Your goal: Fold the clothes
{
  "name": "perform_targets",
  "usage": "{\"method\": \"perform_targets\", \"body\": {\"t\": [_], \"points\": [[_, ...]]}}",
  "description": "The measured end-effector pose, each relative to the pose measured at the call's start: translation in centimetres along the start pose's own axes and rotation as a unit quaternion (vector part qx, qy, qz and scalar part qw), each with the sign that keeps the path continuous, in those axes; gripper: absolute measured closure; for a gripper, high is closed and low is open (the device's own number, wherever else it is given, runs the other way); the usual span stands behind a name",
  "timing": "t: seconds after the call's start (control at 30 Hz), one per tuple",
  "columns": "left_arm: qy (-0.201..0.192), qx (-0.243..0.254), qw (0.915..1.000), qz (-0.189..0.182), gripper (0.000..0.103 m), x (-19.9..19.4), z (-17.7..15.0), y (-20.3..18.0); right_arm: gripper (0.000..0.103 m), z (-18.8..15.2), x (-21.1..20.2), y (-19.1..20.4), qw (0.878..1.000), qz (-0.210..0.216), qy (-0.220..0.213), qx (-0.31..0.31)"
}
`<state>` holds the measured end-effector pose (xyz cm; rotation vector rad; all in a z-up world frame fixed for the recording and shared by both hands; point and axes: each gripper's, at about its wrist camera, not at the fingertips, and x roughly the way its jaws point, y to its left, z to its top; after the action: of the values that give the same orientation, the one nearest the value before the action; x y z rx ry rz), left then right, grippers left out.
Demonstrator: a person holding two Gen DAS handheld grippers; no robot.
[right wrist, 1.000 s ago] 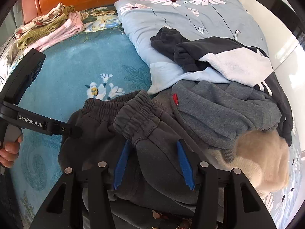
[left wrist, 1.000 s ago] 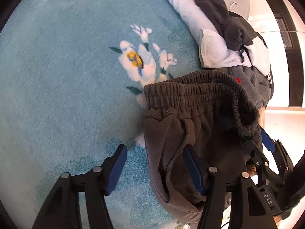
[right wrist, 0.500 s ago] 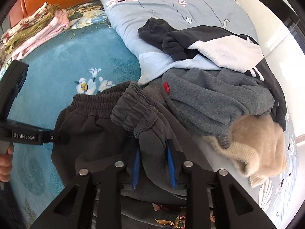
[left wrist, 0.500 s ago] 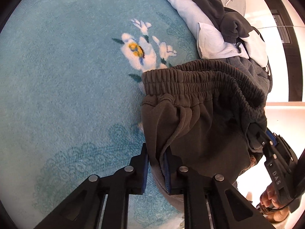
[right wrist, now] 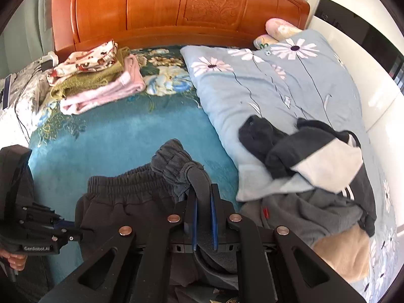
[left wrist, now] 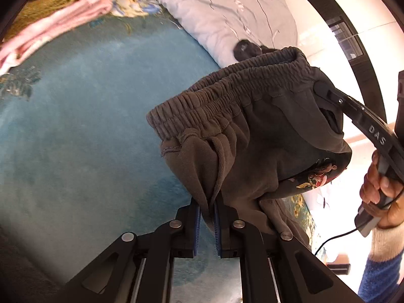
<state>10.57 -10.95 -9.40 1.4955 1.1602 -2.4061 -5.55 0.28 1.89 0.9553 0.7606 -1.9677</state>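
Observation:
Dark grey sweatpants (left wrist: 252, 131) with an elastic waistband hang lifted above the teal bed cover (left wrist: 75, 139). My left gripper (left wrist: 207, 214) is shut on the pants' left side below the waistband. My right gripper (right wrist: 202, 202) is shut on the other side of the pants (right wrist: 126, 202), with bunched waistband fabric standing up between its fingers. The right gripper also shows in the left wrist view (left wrist: 328, 96) at the waistband's far end. The left gripper shows in the right wrist view (right wrist: 63, 232) at the lower left.
A pile of unfolded clothes (right wrist: 315, 171) lies on the right on a pale blue floral duvet (right wrist: 265, 80). A stack of folded clothes (right wrist: 96, 80) sits at the far left by the wooden headboard (right wrist: 176, 7). A tan garment (right wrist: 346, 252) lies lower right.
Both grippers closed on the sweatpants, then lifted them off the bed cover. The waistband now hangs stretched between the two grippers.

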Motion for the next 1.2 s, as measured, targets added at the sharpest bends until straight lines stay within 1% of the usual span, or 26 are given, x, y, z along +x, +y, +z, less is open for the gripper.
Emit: {"method": "perform_targets", "body": {"t": [0.07, 0.13, 0.2, 0.27, 0.37, 0.47, 0.6, 0.67, 0.73, 0.8, 0.83, 0.87, 0.93, 1.0, 1.07, 1.1, 1.13, 1.17, 1.2], "points": [[-0.028, -0.012, 0.9991, 0.03, 0.093, -1.6, 0.4, 2.0, 0.095, 2.6, 1.6, 1.9, 1.0, 0.012, -0.008, -0.017], [-0.051, -0.028, 0.9965, 0.061, 0.093, -2.7, 0.9, 4.1, 0.097, 5.4, 3.8, 3.8, 0.999, 0.031, -0.007, -0.037], [-0.05, -0.066, 0.9939, 0.074, 0.093, -3.3, 1.1, 7.3, 0.097, 7.8, 6.4, 6.0, 0.997, 0.046, 0.002, -0.055], [-0.048, -0.097, 0.9907, 0.083, 0.093, -3.4, 1.4, 9.9, 0.097, 9.8, 9.1, 7.9, 0.997, 0.05, 0.011, -0.062], [-0.05, -0.115, 0.9863, 0.107, 0.093, -2.9, 1.5, 12.0, 0.097, 12.0, 13.2, 9.3, 0.998, 0.052, 0.031, -0.033], [-0.043, -0.127, 0.9834, 0.122, 0.093, -1.6, 1.8, 12.9, 0.097, 13.2, 16.7, 10.8, 0.997, 0.052, 0.053, -0.01], [-0.029, -0.141, 0.981, 0.13, 0.093, 0.7, 2.5, 13.3, 0.097, 13.2, 19.8, 13.0, 0.996, 0.037, 0.082, -0.012], [-0.032, -0.134, 0.9818, 0.13, 0.09, 1.1, 2.6, 13.2, 0.097, 12.9, 20.5, 13.1, 0.995, 0.028, 0.091, -0.006], [-0.036, -0.133, 0.9828, 0.122, 0.09, 0.9, 2.5, 13.3, 0.096, 12.9, 20.4, 12.4, 0.995, 0.037, 0.094, 0.013], [-0.035, -0.141, 0.9829, 0.114, 0.087, 0.8, 2.5, 13.4, 0.09, 12.8, 19.9, 11.7, 0.994, 0.047, 0.094, 0.026], [-0.035, -0.145, 0.9827, 0.109, 0.08, 0.8, 2.4, 13.5, 0.084, 12.6, 19.0, 11.3, 0.995, 0.05, 0.084, 0.027], [-0.034, -0.15, 0.9825, 0.105, 0.075, 0.8, 2.4, 13.6, 0.081, 12.5, 18.2, 11.0, 0.996, 0.052, 0.074, 0.028], [-0.033, -0.16, 0.9819, 0.096, 0.057, 0.7, 2.3, 13.8, 0.078, 11.6, 15.5, 9.9, 0.996, 0.057, 0.051, 0.039], [-0.031, -0.169, 0.9812, 0.088, 0.049, 0.7, 2.3, 14.0, 0.077, 9.9, 12.6, 8.6, 0.996, 0.058, 0.033, 0.05], [-0.03, -0.179, 0.9803, 0.079, 0.048, 0.6, 2.2, 14.2, 0.076, 6.5, 9.8, 7.0, 0.996, 0.059, 0.031, 0.065], [-0.029, -0.183, 0.9798, 0.075, 0.048, 0.6, 2.2, 14.3, 0.076, 4.1, 8.6, 6.6, 0.995, 0.058, 0.044, 0.065], [-0.029, -0.188, 0.9793, 0.07, 0.048, 0.6, 2.1, 14.4, 0.072, 1.6, 7.5, 6.2, 0.995, 0.057, 0.057, 0.064], [-0.031, -0.186, 0.9793, 0.073, 0.048, 0.5, 2.2, 14.4, 0.068, -0.8, 6.4, 5.8, 0.994, 0.057, 0.071, 0.064], [-0.034, -0.18, 0.9798, 0.081, 0.048, 0.4, 2.3, 14.2, 0.066, -3.3, 5.3, 5.5, 0.993, 0.056, 0.084, 0.064]]}}
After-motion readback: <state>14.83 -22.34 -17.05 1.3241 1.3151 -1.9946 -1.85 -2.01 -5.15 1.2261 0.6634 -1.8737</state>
